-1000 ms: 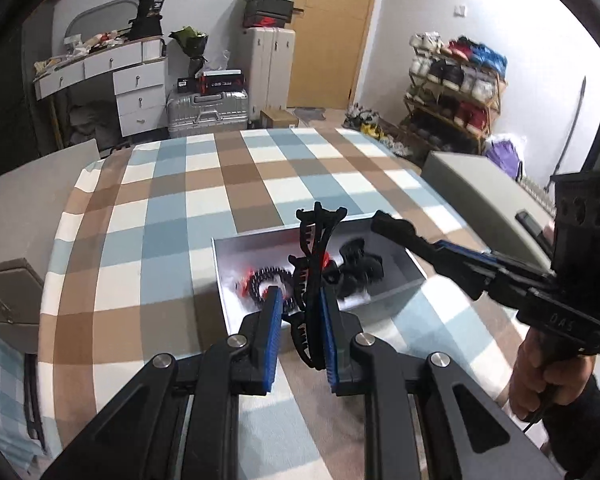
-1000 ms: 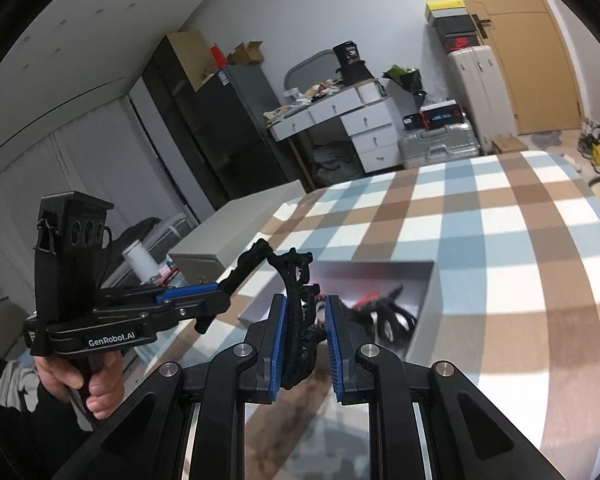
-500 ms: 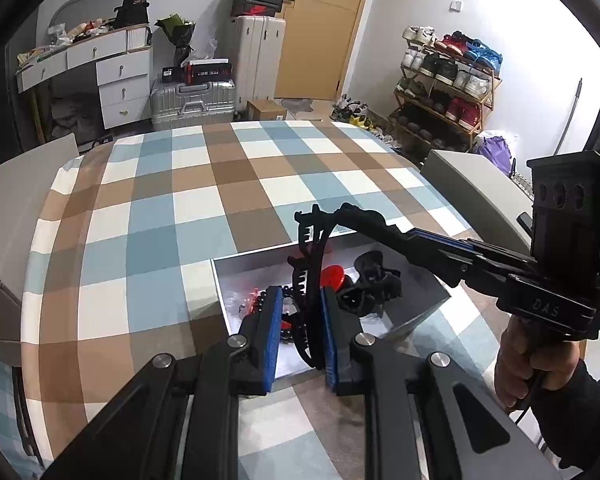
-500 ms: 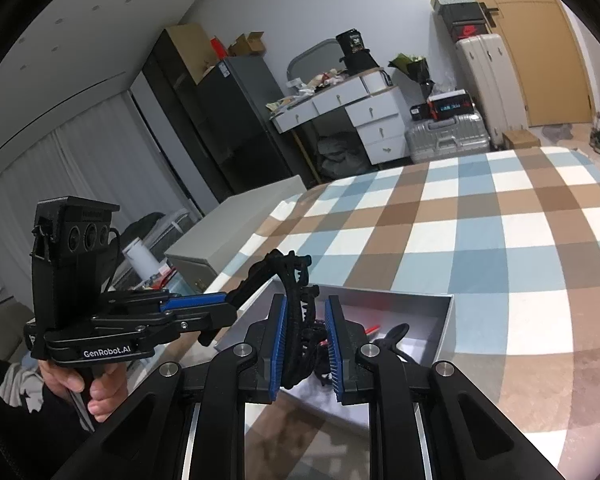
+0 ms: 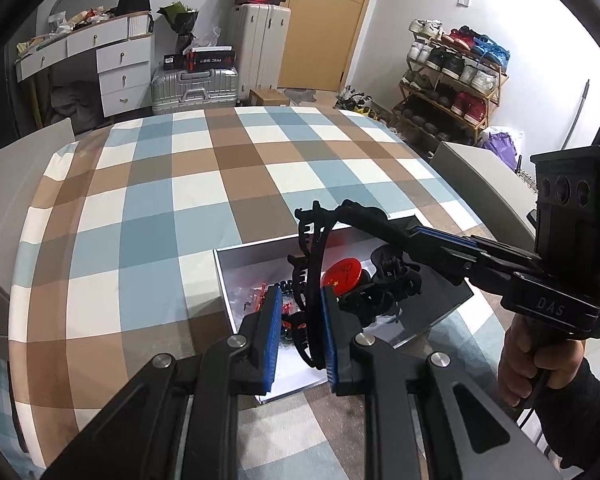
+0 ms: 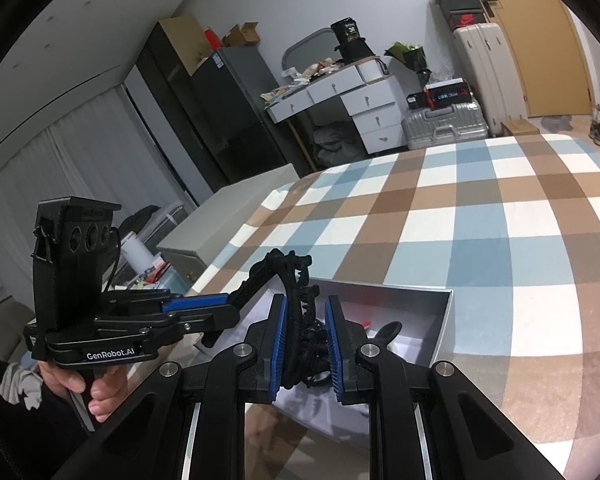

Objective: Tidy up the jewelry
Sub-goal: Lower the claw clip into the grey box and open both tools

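With both tongs clenched on one black toothed headband (image 5: 314,276), left tongs (image 5: 300,334) and right tongs (image 6: 306,344) held it over the open white box (image 5: 236,280), probably to drop it inside.

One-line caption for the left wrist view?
Both grippers, left and right, hold a black toothed headband over the white box.

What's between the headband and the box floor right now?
In the left wrist view, under the headband, a red badge, a black claw clip and a coiled hair tie lie in the box.
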Action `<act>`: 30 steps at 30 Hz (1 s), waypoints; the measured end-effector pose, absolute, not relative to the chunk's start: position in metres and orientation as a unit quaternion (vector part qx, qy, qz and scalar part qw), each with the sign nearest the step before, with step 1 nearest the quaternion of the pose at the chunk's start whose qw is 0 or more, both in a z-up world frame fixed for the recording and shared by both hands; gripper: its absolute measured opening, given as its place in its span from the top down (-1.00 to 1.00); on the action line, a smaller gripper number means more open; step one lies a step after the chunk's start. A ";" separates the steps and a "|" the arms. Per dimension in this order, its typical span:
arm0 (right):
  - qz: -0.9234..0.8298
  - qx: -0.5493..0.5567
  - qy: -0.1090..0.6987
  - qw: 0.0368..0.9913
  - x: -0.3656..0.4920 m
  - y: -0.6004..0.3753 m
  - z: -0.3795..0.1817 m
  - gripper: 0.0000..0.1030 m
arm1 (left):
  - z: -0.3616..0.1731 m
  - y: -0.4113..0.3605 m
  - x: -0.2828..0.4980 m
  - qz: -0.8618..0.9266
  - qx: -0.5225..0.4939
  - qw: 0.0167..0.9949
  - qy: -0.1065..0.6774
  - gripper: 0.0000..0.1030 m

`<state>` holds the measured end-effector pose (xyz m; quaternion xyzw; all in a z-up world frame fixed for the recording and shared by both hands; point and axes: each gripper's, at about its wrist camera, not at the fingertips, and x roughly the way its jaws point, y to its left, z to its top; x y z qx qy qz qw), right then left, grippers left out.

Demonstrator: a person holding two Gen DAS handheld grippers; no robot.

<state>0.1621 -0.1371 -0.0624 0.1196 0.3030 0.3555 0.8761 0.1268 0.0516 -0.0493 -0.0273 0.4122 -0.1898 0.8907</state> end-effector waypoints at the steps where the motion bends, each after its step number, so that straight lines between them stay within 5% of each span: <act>1: 0.356 0.120 0.303 0.876 0.162 -0.137 -0.062 0.65 | -0.049 0.052 0.127 -0.190 -0.027 0.890 0.413 0.73; 10: 0.349 0.113 0.299 0.881 0.160 -0.138 -0.064 0.57 | -0.057 0.050 0.130 -0.197 -0.043 0.882 0.425 0.70; 14: 0.343 0.114 0.296 0.884 0.158 -0.140 -0.065 0.44 | -0.055 0.047 0.126 -0.191 -0.033 0.887 0.419 0.29; 17: 0.340 0.116 0.288 0.888 0.153 -0.144 -0.062 0.40 | -0.052 0.048 0.122 -0.185 -0.036 0.891 0.413 0.17; 22: 0.330 0.121 0.276 0.895 0.147 -0.150 -0.055 0.08 | -0.047 0.049 0.117 -0.163 -0.038 0.902 0.397 0.14; 30: 0.318 0.113 0.221 0.915 0.120 -0.155 -0.035 -0.51 | -0.032 0.054 0.104 -0.117 -0.060 0.933 0.336 -0.27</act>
